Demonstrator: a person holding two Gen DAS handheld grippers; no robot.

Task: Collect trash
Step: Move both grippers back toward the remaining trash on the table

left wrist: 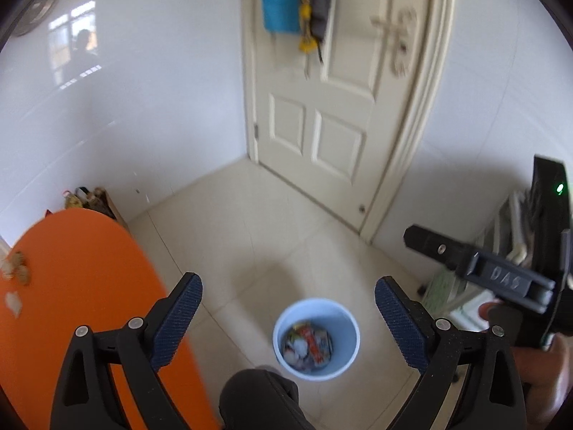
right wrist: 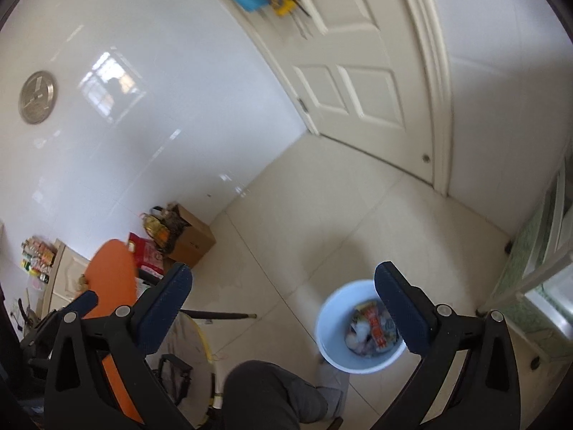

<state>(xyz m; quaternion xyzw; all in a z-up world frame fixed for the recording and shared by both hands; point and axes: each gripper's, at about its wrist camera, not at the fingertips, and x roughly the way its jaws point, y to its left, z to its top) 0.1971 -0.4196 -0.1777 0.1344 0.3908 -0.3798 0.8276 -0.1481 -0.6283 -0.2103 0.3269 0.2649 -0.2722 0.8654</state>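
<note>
1. The left gripper (left wrist: 288, 317) is seen with its jaws spread wide and nothing between them; its blue-padded fingers (left wrist: 178, 317) frame the floor below.
2. The right gripper (right wrist: 283, 308) is likewise held wide apart and empty, its jaws standing over the tiled floor (right wrist: 293, 222).
3. A pale blue trash bin (left wrist: 317, 337) is set on the floor below both grippers, upright and open at the top (in the right wrist view one finger overlaps its rim).
4. Inside the bin, mixed trash (left wrist: 308, 345) is seen: a red-and-orange wrapper, some white crumpled bits, other pieces too blurred to name.
5. An orange table (left wrist: 82, 286) is seen at the left, well apart from the bin; a few small scraps (left wrist: 14, 268) lie near its far left edge.
6. A dark-trousered knee (left wrist: 258, 394) of the person shows at the bottom, just beside the bin.
7. A cream panelled door (left wrist: 333, 107) is shut in the corner, with cloths hung on it; a cardboard box (right wrist: 189, 238) stands against the white wall.
</note>
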